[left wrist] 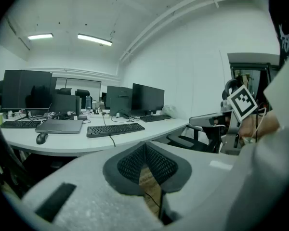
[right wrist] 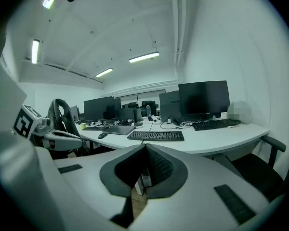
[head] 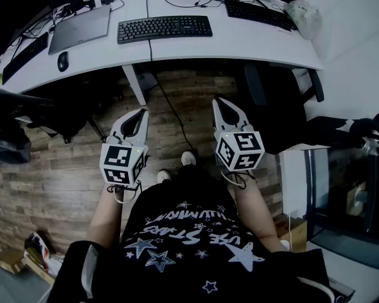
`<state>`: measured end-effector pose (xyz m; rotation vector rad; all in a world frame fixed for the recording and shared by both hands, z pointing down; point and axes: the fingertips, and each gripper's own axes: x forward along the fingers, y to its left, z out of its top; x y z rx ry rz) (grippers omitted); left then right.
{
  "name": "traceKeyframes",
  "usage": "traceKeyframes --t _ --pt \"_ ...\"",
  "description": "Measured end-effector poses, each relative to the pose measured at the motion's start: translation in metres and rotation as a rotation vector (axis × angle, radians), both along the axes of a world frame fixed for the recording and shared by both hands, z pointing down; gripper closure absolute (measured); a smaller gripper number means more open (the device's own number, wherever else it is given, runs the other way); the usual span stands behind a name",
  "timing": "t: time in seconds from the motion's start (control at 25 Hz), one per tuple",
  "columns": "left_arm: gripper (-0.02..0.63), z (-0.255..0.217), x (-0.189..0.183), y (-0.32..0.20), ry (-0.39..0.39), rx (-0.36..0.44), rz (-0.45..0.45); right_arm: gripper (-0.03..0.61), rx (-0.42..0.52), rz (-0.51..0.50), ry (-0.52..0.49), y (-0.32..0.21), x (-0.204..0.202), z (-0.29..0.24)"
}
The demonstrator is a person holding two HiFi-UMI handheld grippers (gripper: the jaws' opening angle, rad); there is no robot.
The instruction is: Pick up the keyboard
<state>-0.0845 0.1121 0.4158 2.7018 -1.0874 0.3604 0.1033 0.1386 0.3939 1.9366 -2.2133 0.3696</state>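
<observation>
A black keyboard (head: 165, 28) lies on the white desk (head: 252, 43), its cable running back over the desk; it also shows in the left gripper view as the keyboard (left wrist: 115, 129) and in the right gripper view as the keyboard (right wrist: 156, 135). My left gripper (head: 139, 115) and right gripper (head: 222, 103) hang side by side over the wooden floor, well short of the desk's front edge. Both are shut with nothing between the jaws. In their own views the left gripper (left wrist: 145, 145) and right gripper (right wrist: 145, 147) show tips meeting.
A closed laptop (head: 80, 29) and a mouse (head: 62, 60) lie left of the keyboard. A second keyboard (head: 259, 12) sits at the right, another (head: 24, 57) at the far left. A black office chair (head: 281, 106) stands right of me. Monitors (left wrist: 147, 98) line the desk's back.
</observation>
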Motion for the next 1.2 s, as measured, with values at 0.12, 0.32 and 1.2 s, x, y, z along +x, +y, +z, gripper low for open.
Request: traceKeyframes --t 0.12,0.32,1.2 --pt "0.592 0.005 -0.008 0.005 -0.013 -0.012 0.005 0.575 -0.012 0.005 -0.013 0.005 -0.003 0.002" --pt "0.591 0.014 -0.017 0.012 -0.014 -0.036 0.012 0.575 -0.036 0.007 -0.020 0.012 -0.008 0.009" --pt "0.213 0.005 -0.038 0.000 0.051 0.034 -0.013 0.162 -0.042 -0.130 0.077 0.001 -0.051 0.020"
